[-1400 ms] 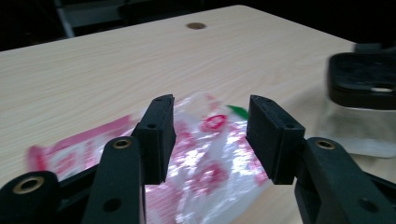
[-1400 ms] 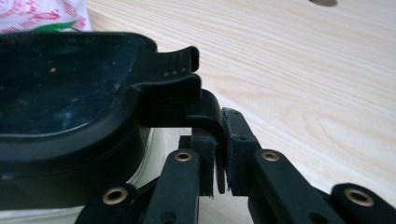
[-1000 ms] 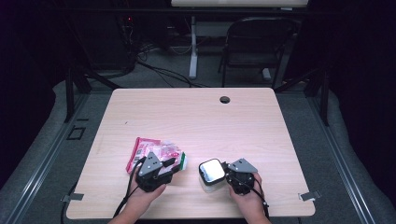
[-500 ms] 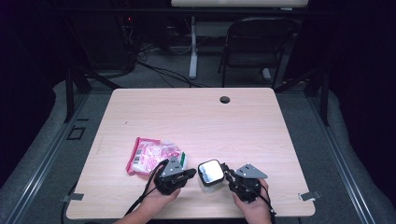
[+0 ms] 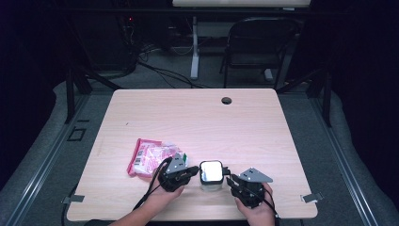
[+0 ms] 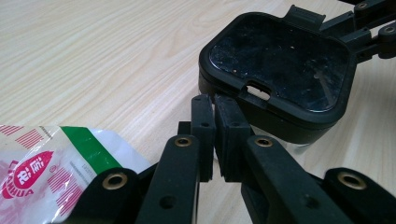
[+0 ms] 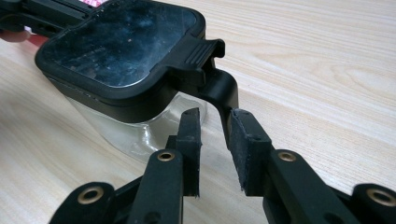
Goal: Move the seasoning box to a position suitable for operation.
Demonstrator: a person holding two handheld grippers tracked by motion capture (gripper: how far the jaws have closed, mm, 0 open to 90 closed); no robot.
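Container [image 5: 211,174] with the black lid sits near our tabletop's front edge, our left gripper [image 6: 215,135] pinched together at its lid and our right gripper [image 7: 212,140] apart around its latch, so an off-centre push could tip it.

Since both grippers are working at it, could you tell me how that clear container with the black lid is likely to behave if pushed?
The clear container with its black lid looks rigid, so it should probably slide rather than flex. It appears empty, hence likely light and easily shoved across the smooth table. Its squat shape suggests little tipping risk.
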